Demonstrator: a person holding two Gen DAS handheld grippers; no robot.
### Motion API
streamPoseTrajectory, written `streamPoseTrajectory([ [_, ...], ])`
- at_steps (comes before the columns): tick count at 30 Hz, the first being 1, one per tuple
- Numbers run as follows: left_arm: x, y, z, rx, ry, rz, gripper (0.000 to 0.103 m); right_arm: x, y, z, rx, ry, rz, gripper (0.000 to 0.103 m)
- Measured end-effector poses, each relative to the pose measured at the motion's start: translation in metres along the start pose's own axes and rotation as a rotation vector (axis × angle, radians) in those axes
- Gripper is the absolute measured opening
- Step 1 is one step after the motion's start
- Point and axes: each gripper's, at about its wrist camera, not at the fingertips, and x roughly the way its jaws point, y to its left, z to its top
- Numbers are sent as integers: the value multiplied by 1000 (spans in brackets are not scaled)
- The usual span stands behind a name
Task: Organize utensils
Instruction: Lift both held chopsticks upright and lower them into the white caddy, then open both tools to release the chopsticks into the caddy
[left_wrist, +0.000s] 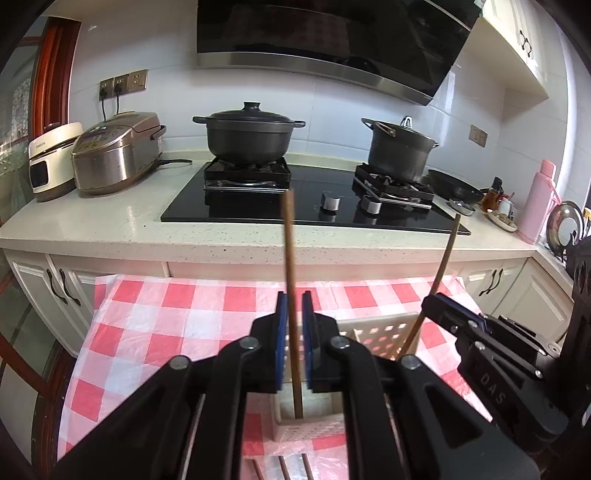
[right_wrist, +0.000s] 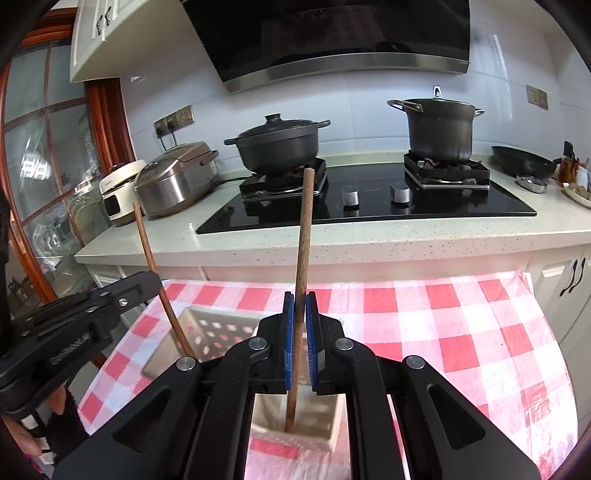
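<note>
Each thin brown wooden chopstick stands nearly upright with its lower tip inside the cream perforated plastic holder (left_wrist: 384, 332) on the red-and-white checked cloth over the tabletop (right_wrist: 461, 325). The left one (left_wrist: 291, 295) passes between the left tongs (left_wrist: 294, 343), whose blue pads stand slightly apart from it on both sides. The right one (right_wrist: 302, 295) is pinched by the right tongs (right_wrist: 300, 339). Such sticks are likely light, stiff and smooth, so mid-shaft is the best hold. The holder's floor is hidden behind the tongs; more brown sticks (left_wrist: 282, 469) are cut off at the picture's bottom edge.
</note>
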Motion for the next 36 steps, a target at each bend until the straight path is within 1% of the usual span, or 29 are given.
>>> streamPoseTrajectory([
  [1, 2, 1, 1, -4, -4, 5, 26, 3, -2, 2, 0, 6, -2, 9],
  [2, 3, 4, 2, -9, -12, 12, 31, 6, -2, 3, -2, 6, -4, 10],
  [3, 2, 5, 3, -11, -19, 18, 40, 8, -3, 4, -5, 3, -7, 10],
  [4, 4, 8, 5, -17, -27, 31, 44, 9, -3, 5, -11, -1, -11, 11],
  [5, 4, 10, 6, -26, -30, 39, 48, 11, -3, 6, -17, -1, -17, 14],
  [7, 3, 15, 7, -42, -31, 44, 51, 13, -6, 8, -13, 2, -31, 30],
  [8, 1, 18, 7, -47, -34, 49, 52, 12, -9, 8, -4, 0, -29, 44],
  [9, -1, 21, 6, -49, -39, 57, 55, 9, -11, 7, 8, -7, -22, 47],
  [10, -4, 22, 5, -52, -45, 65, 57, 6, -12, 6, 11, -9, -21, 47],
  [14, -19, 32, -2, -70, -75, 107, 75, -10, -15, 0, 4, -22, -38, 47],
  [16, -32, 37, -10, -82, -110, 143, 89, -23, -15, -5, -2, -35, -48, 47],
  [17, -37, 39, -14, -84, -122, 155, 92, -30, -16, -9, -7, -42, -56, 47],
  [18, -45, 41, -20, -84, -140, 177, 97, -35, -16, -12, -9, -44, -59, 47],
  [21, -60, 45, -38, -73, -167, 222, 98, -48, -18, -27, -3, -37, -67, 47],
  [25, -71, 49, -64, -54, -161, 272, 98, -61, -19, -54, 11, -9, -86, 47],
  [29, -72, 49, -92, -23, -114, 286, 98, -67, -22, -84, 27, 29, -108, 47],
  [36, -67, 56, -134, -44, -33, 291, 98, -70, -29, -129, 61, 111, -144, 47],
])
